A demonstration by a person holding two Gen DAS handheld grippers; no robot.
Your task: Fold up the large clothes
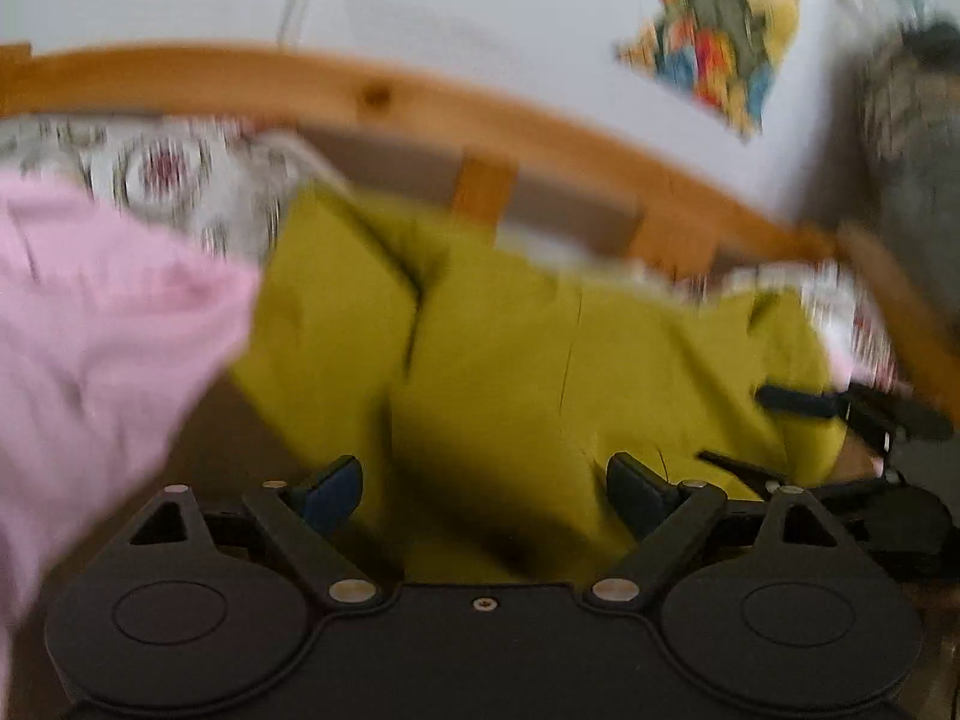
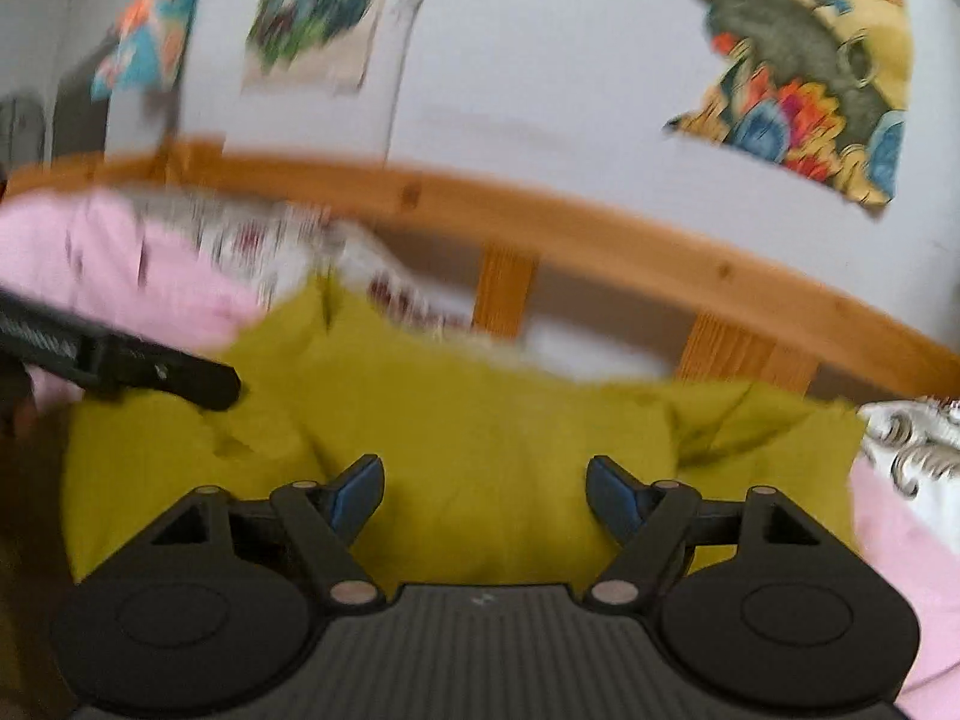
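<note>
An olive-green garment [image 1: 528, 360] is seen spread over a bed, just in front of a wooden bed rail [image 1: 420, 102] that runs across both views; the rail is taken here as the landmark. On the near side of the rail the garment lies creased, with a deep fold toward its left part in the left wrist view. A pink cloth [image 1: 90, 330] is bunched to the left of the garment, also on the near side of the rail, and a patterned white bedsheet [image 1: 162, 174] is seen between the pink cloth and the rail. Beyond the rail a pale wall is seen, with a colourful poster [image 2: 810, 72] hung on it.

The left tongs [image 1: 483, 486] are held wide open directly over the garment, on the near side of the rail; nothing is gripped between the blue-padded fingers, and whether the tips touch the fabric cannot be told through the blur. The right tongs [image 2: 485, 489] are likewise spread wide over the garment, with nothing clamped between them. In the right wrist view the left tongs' dark fingers enter from the left edge, below the rail, their tip at the garment's left part beside the pink cloth.
</note>
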